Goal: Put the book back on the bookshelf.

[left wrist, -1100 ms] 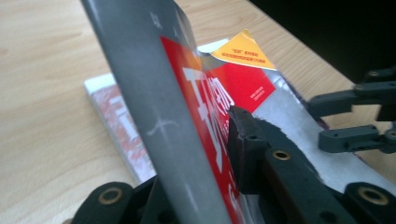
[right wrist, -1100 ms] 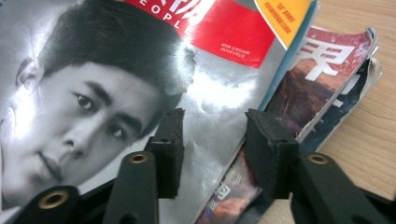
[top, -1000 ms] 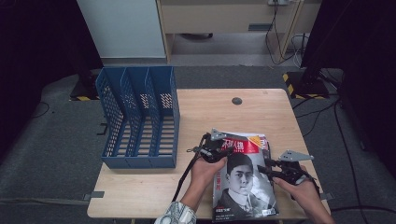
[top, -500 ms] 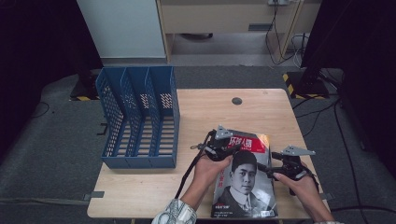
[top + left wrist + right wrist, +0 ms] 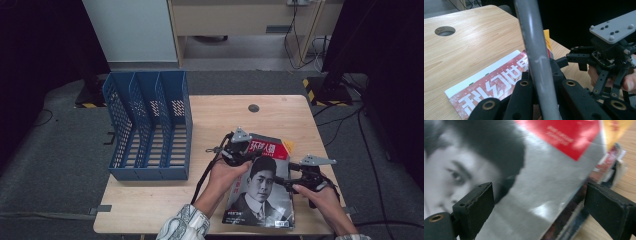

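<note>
Left gripper (image 5: 239, 150) pinching magazine (image 5: 260, 192) edge | right gripper (image 5: 295, 181) spread, just opened, level

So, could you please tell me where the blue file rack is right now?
In the high view the blue file rack stands on the table's left side, apart from the magazine to its right.

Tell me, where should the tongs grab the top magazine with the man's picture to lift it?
Grab the top magazine by a thin side edge, coming in level from the side, because it lies flat on a pile and offers nothing to pinch from above. The left tongs are shut on its far left corner. The right tongs are open at its right edge.
</note>
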`<state>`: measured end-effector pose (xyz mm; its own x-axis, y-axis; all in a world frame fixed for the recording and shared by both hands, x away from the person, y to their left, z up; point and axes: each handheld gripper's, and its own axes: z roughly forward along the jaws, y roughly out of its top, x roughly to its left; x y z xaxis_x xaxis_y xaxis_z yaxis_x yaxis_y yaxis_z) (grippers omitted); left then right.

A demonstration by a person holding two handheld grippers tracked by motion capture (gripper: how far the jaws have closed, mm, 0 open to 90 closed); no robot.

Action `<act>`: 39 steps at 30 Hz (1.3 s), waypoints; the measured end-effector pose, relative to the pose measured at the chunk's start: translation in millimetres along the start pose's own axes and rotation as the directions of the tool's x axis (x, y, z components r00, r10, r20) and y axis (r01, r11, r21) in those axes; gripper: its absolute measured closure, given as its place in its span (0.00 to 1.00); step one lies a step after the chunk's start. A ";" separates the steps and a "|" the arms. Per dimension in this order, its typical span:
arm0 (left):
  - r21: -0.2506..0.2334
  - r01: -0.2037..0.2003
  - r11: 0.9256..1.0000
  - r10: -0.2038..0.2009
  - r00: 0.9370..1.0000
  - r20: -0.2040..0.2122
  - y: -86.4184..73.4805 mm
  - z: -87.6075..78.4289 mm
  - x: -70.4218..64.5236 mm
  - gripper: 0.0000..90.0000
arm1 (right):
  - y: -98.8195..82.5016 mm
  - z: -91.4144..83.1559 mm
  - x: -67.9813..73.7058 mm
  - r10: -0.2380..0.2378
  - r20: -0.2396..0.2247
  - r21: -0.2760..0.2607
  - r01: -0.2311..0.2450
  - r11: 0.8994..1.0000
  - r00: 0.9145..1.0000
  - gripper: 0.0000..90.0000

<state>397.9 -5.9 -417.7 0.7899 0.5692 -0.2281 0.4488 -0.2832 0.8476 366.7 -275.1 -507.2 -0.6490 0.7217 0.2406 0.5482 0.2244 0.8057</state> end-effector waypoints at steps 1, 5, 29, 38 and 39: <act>-0.005 0.002 1.000 -0.002 1.000 -0.002 0.0 -0.9 0.2 0.94 | 0.4 0.4 0.2 -0.002 -0.004 0.002 0.002 1.000 1.000 0.10; -0.029 -0.007 1.000 0.007 1.000 -0.009 0.0 -7.0 1.9 0.94 | 3.4 2.1 0.9 -0.016 -0.019 0.000 0.016 1.000 1.000 0.11; -0.135 -0.035 0.990 0.029 0.999 -0.042 20.8 -29.6 13.8 0.95 | 47.3 5.1 -10.2 -0.118 -0.069 0.041 0.121 0.992 0.991 0.18; -0.165 -0.078 0.983 0.075 0.997 -0.027 37.5 -39.1 13.6 0.95 | 58.8 13.6 -4.9 -0.177 -0.116 0.083 0.187 0.979 0.977 0.20; -0.168 -0.085 0.982 0.082 0.996 -0.024 38.6 -39.8 13.3 0.95 | 59.9 14.7 -4.2 -0.181 -0.124 0.080 0.192 0.978 0.976 0.21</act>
<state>409.2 21.5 -368.9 0.8139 0.5623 -0.1465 0.3036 -0.1965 0.9323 410.0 -255.0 -467.9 -0.7978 0.5825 0.1557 0.4541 0.4104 0.7908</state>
